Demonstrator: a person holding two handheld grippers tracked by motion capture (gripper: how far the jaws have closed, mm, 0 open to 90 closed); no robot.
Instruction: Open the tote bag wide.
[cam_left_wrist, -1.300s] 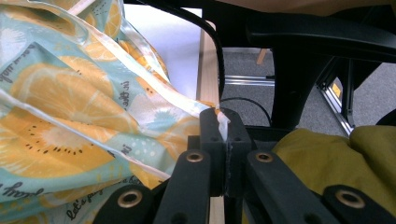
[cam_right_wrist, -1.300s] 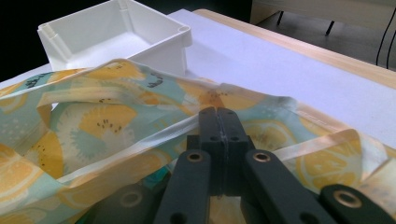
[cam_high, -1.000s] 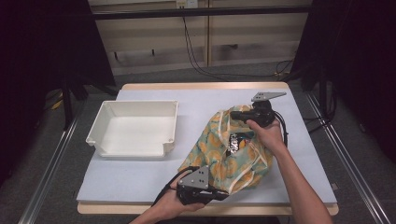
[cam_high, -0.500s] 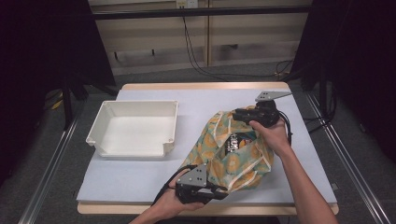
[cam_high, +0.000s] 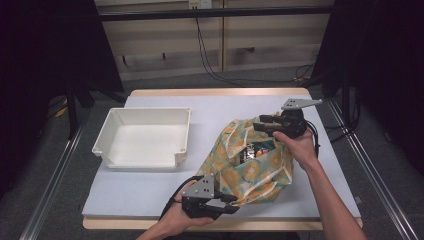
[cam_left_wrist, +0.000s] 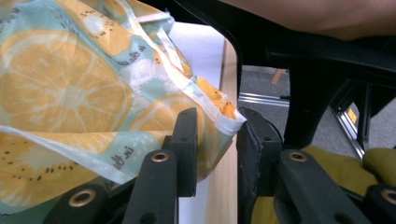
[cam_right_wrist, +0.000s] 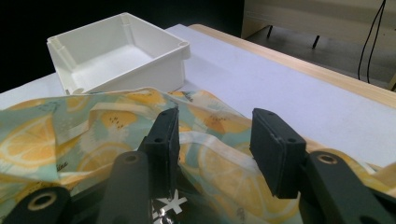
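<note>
The lemon-print cloth bag (cam_high: 247, 167) lies on the counter (cam_high: 220, 107) right of the white tray (cam_high: 145, 136), its mouth slack around a dark packet (cam_high: 254, 151) inside. Both tools have just been opening: the left tool (cam_high: 231, 204) at the near corner stands spread with the hem between its jaws, unpinched; the right tool (cam_high: 259, 122) is spread above the far rim. A second ago both gripped; the bag now seems released, probably for reaching the contents.

The left gripper (cam_high: 227, 205) lies low at the near edge, its jaws just opening. The right gripper (cam_high: 260, 123), farther right, has jaws apart, just opening too.
</note>
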